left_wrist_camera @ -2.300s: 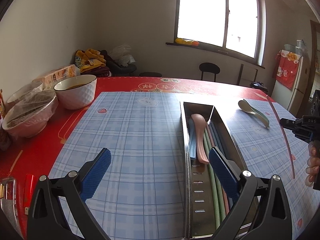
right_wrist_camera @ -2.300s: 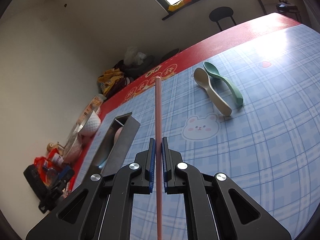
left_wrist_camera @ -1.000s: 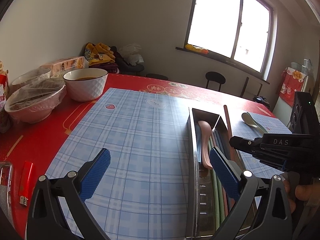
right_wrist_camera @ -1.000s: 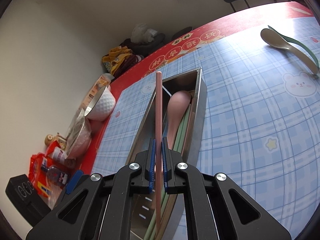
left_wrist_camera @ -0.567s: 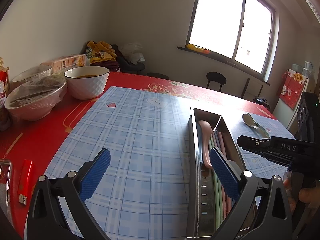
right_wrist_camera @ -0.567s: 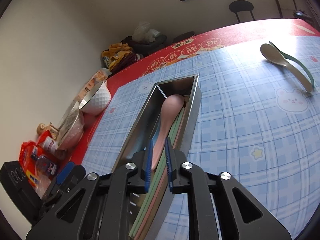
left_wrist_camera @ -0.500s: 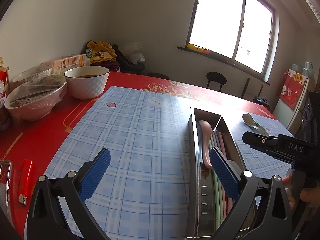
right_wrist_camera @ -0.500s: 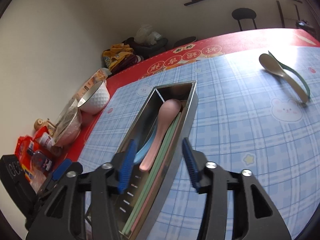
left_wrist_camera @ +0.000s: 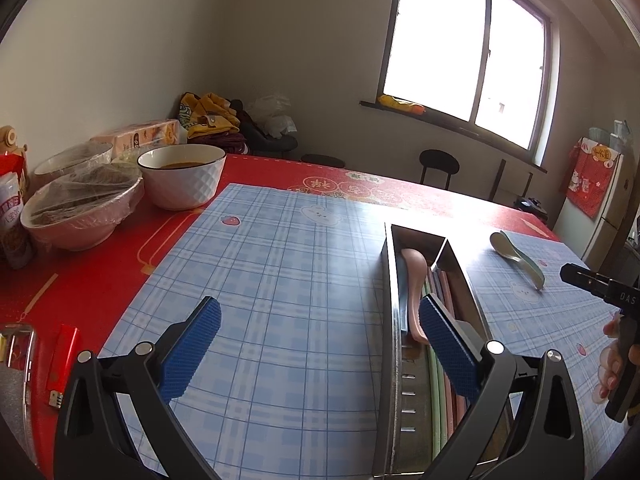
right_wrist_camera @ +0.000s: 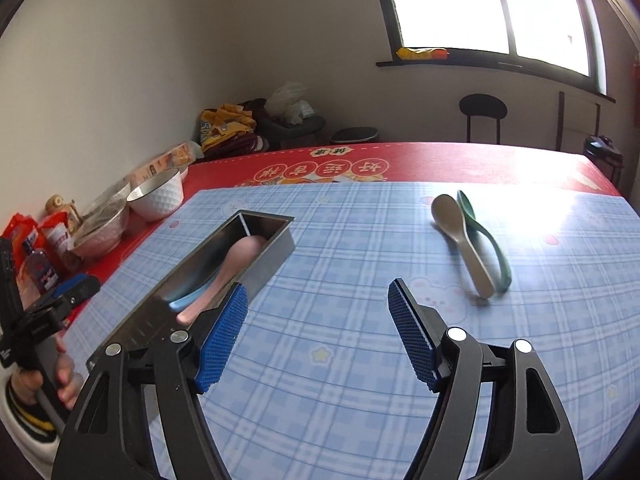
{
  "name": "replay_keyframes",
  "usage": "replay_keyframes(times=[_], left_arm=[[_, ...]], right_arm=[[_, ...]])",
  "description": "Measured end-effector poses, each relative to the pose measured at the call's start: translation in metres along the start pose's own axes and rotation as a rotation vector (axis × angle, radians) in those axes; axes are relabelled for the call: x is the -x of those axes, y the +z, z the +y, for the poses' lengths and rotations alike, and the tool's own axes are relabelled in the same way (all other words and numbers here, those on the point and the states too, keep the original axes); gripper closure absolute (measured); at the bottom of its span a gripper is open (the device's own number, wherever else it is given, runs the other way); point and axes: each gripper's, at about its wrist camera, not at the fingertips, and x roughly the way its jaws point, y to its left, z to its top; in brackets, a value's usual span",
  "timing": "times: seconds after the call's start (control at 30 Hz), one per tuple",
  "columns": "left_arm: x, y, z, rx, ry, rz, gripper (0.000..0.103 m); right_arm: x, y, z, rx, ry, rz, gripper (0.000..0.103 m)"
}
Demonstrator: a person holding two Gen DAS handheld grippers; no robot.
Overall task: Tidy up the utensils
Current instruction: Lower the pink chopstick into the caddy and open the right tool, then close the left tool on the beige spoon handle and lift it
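The right hand-held gripper (right_wrist_camera: 316, 334) hangs empty, jaws opening, over the worktop (right_wrist_camera: 360, 380) just right of the steel tray (right_wrist_camera: 264, 258); the left hand-held gripper (left_wrist_camera: 320, 344) gapes empty too. The beige spoon (right_wrist_camera: 462, 242) and green spoon (right_wrist_camera: 486, 240), well right of the tray, overlap: pinching one could drag both. The tray's near end is cut off

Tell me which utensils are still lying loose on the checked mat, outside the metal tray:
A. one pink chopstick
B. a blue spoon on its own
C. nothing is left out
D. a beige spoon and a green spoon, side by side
D: the beige spoon and the green spoon lie together on the checked mat, apart from the metal tray, which already holds a pink spoon.
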Motion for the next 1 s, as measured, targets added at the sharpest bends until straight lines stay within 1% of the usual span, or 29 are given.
replay_keyframes(times=[0.07, 0.2, 0.3, 0.37, 0.43, 0.47, 0.53, 0.6, 0.63, 0.67, 0.7, 0.8, 0.83, 0.87, 0.93, 1.0], left_arm=[[0.008, 0.009, -0.013, -0.03, 0.016, -0.007, 0.006], [0.024, 0.035, -0.054, -0.066, -0.014, -0.043, 0.006], [0.017, 0.052, -0.099, -0.119, -0.037, -0.013, 0.006], [0.002, 0.059, -0.132, -0.148, -0.052, 0.02, 0.008], [-0.018, 0.062, -0.166, -0.174, -0.074, 0.066, 0.017], [-0.03, 0.063, -0.183, -0.188, -0.083, 0.092, 0.019], [-0.055, 0.061, -0.218, -0.215, -0.098, 0.138, 0.025], [-0.082, 0.058, -0.25, -0.239, -0.124, 0.187, 0.033], [-0.096, 0.056, -0.263, -0.246, -0.136, 0.211, 0.038], [-0.109, 0.053, -0.276, -0.248, -0.145, 0.232, 0.041], [-0.122, 0.052, -0.288, -0.242, -0.155, 0.254, 0.045], [-0.157, 0.046, -0.314, -0.216, -0.185, 0.319, 0.05], [-0.169, 0.045, -0.32, -0.209, -0.196, 0.34, 0.052], [-0.179, 0.043, -0.326, -0.202, -0.199, 0.359, 0.056], [-0.198, 0.042, -0.33, -0.152, -0.211, 0.406, 0.063], [-0.213, 0.041, -0.326, -0.075, -0.227, 0.446, 0.069]], right_arm=[[0.001, 0.002, -0.023, -0.009, -0.003, 0.01, 0.033], [-0.005, 0.012, -0.06, -0.001, -0.027, 0.019, 0.033], [-0.017, 0.022, -0.085, -0.01, -0.071, 0.039, 0.033], [-0.024, 0.028, -0.104, -0.03, -0.079, 0.048, 0.033], [-0.029, 0.033, -0.123, -0.067, -0.089, 0.043, 0.033], [-0.031, 0.034, -0.133, -0.091, -0.084, 0.039, 0.033], [-0.033, 0.034, -0.149, -0.14, -0.039, 0.032, 0.033], [-0.036, 0.031, -0.161, -0.167, -0.019, 0.063, 0.033], [-0.035, 0.029, -0.168, -0.176, -0.025, 0.065, 0.034], [-0.033, 0.027, -0.174, -0.193, -0.04, 0.063, 0.037], [-0.032, 0.025, -0.182, -0.222, -0.049, 0.062, 0.037], [-0.033, 0.019, -0.204, -0.333, -0.036, 0.061, 0.044], [-0.032, 0.018, -0.208, -0.353, -0.035, 0.057, 0.045], [-0.032, 0.018, -0.211, -0.365, -0.04, 0.055, 0.046], [-0.032, 0.017, -0.214, -0.385, -0.039, 0.05, 0.046], [-0.031, 0.018, -0.216, -0.395, -0.031, 0.045, 0.046]])
